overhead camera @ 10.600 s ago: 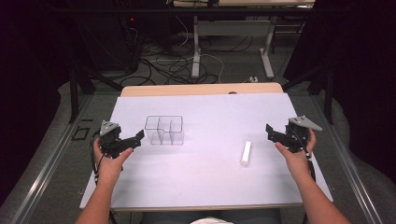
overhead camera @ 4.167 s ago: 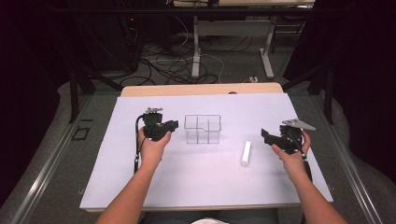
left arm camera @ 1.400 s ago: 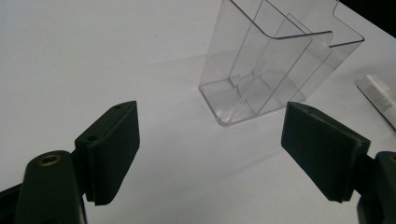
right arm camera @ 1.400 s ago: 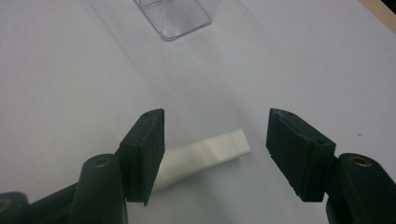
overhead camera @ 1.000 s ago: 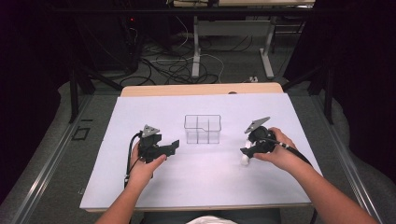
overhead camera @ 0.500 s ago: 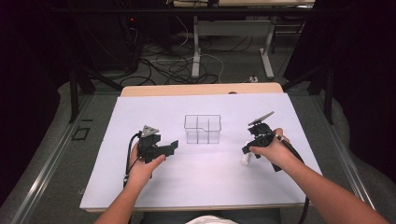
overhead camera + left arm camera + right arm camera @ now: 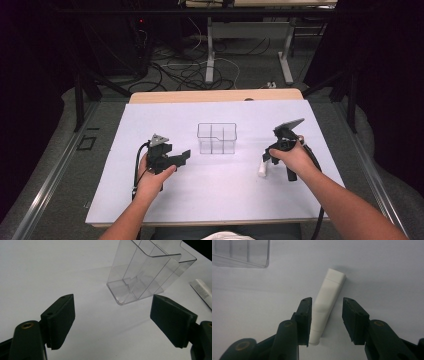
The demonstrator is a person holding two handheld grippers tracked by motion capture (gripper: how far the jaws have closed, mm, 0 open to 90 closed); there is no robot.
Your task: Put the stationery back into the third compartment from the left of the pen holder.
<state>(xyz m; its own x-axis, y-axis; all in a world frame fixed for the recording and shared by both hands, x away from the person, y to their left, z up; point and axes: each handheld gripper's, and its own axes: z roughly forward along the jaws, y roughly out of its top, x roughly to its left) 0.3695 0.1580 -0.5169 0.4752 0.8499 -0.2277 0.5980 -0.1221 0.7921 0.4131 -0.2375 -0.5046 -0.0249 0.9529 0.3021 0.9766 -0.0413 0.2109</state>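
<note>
Right gripper (image 7: pixel 326 322) closing around tube (image 7: pixel 327 305), centre frame; not yet pinched.
Next: squeeze, lift toward bin (image 7: pixel 216 138); left gripper (image 7: pixel 113 322) spread, idle.

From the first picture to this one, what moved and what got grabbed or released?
The clear organizer was shifted from the left part of the white mat to its middle, then released; the left gripper pulled back and stands open. The right gripper came in over the white tube; its jaws have just been closing, with a gap on one side. The tube lies where it was.
</note>
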